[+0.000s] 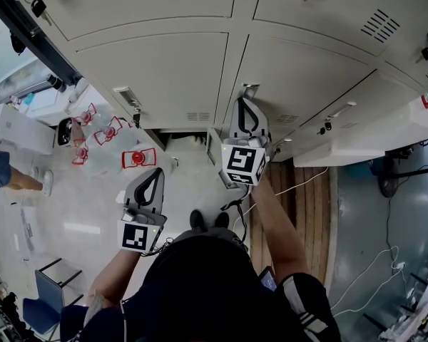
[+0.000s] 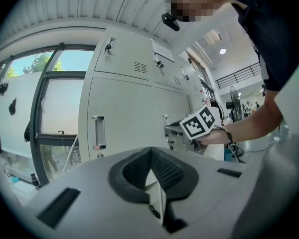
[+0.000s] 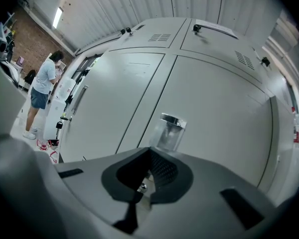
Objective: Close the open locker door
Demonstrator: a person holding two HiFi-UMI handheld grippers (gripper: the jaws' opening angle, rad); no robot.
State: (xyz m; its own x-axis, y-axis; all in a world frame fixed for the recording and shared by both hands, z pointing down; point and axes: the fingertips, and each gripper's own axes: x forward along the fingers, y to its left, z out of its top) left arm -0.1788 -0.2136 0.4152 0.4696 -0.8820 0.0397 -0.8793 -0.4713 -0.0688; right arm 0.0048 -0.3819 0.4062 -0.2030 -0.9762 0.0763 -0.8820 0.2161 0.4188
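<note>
Grey locker door [image 3: 209, 118], handle [image 3: 169, 132] just ahead of closed right tongs [image 3: 149, 156].

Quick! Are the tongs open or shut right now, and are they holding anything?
Left tongs: closed, holding nothing.
Right tongs: closed, holding nothing.

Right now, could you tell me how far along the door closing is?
Looks done: the door ahead seems flush with its neighbour. In hand: the right gripper, jaws shut, is at it below the handle. Still to do: confirm it is latched, and check the dark gap low in the head view.
</note>
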